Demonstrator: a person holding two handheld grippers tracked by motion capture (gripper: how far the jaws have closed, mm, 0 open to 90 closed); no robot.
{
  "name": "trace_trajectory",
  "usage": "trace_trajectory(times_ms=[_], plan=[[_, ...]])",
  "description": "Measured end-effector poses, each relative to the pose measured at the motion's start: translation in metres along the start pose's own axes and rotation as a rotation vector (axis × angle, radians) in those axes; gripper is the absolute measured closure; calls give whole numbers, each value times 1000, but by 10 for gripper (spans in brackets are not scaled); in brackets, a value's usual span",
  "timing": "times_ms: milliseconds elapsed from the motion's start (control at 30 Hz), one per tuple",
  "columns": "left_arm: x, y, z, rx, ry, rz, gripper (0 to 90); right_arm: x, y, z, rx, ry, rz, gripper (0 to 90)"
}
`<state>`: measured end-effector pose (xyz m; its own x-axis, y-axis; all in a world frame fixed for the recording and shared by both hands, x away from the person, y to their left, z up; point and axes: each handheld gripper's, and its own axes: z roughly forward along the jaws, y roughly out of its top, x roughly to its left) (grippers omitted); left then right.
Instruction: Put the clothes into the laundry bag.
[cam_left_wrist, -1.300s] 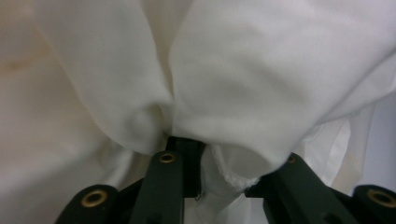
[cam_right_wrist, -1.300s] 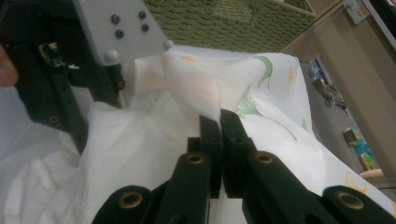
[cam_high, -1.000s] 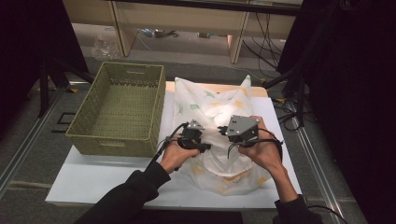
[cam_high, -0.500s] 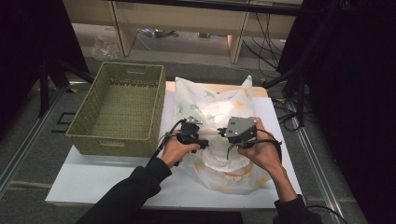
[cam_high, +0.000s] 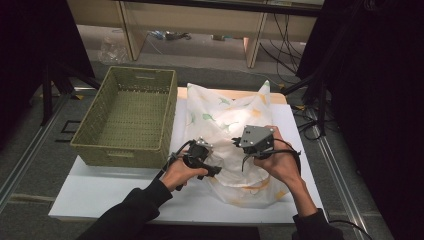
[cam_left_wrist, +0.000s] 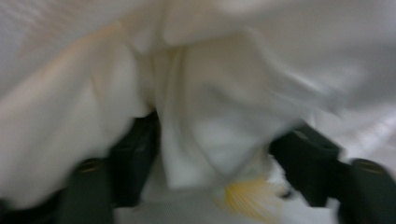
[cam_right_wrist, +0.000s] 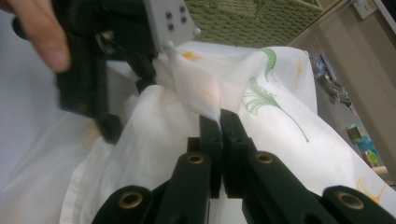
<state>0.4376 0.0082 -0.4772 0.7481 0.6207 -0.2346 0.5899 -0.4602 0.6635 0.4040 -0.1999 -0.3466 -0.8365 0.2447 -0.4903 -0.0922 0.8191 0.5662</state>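
Since a second ago my left gripper (cam_high: 212, 169) has dropped toward the lower centre of the high view, and its jaws have just been opening; in the left gripper view they stand apart with a fold of the white cloth (cam_left_wrist: 210, 121) hanging loose between them, not pinched. My right gripper (cam_right_wrist: 219, 122) is closed tight on a raised ridge of the cloth (cam_right_wrist: 196, 88), as the right gripper view shows.

The cloth (cam_high: 235, 125), white with green and orange leaf prints, lies crumpled on the white table (cam_high: 100, 195) at the centre of the high view, just right of the green basket (cam_high: 127, 117), which holds nothing. I judge the work to be early: the cloth is bunched and uneven, not yet flat or folded, and nothing has gone into the basket. Its long axis runs from the lower centre of the frame up toward the top centre, with one peaked corner (cam_high: 265, 86) pointing to the far edge.
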Motion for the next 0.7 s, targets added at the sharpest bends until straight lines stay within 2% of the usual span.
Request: trace_trajectory(times_ms=[67,100,133,167,200,233,267,300,333,367,400,433,467,533,567,600,633,667,700], plan=[[1,3,4,-20,-15,0,562,1,-1,0,-2,13,12,900],[1,4,5,-23,-13,4,601,2,-1,0,-4,15,23,900],[2,7,7,-35,-24,-24,641,3,-1,0,-8,26,36,900],[4,10,8,-45,-33,-35,693,-1,-1,1,2,3,-5,900],[1,13,12,-99,-43,-95,732,1,-1,2,-2,8,6,900],[1,16,12,-112,-42,-99,755,3,-2,2,23,1,28,900],[1,19,12,-120,-43,-99,777,3,-2,3,30,7,21,900],[-1,22,13,-145,-34,-117,787,5,-2,5,25,15,38,900],[-3,26,13,-156,-25,-111,793,4,-2,5,28,11,33,900],[-2,29,12,-140,-21,-81,797,4,-2,5,29,13,27,900],[-2,32,13,-147,-19,-82,799,5,-2,5,24,11,31,900],[-2,36,16,-174,-8,-103,801,5,-2,5,23,16,38,900],[0,40,17,-171,14,-89,804,5,-2,4,24,13,33,900],[6,46,23,-197,38,-127,811,5,-1,5,24,17,27,900],[11,48,25,-195,56,-126,811,6,-1,6,25,13,20,900],[15,50,27,-198,81,-126,811,5,0,8,19,19,-10,900],[19,51,28,-200,106,-122,811,8,-1,7,49,18,41,900],[22,52,30,-205,107,-141,811,8,-1,9,40,24,23,900],[24,52,31,-210,105,-157,809,8,-2,10,47,24,35,900]])
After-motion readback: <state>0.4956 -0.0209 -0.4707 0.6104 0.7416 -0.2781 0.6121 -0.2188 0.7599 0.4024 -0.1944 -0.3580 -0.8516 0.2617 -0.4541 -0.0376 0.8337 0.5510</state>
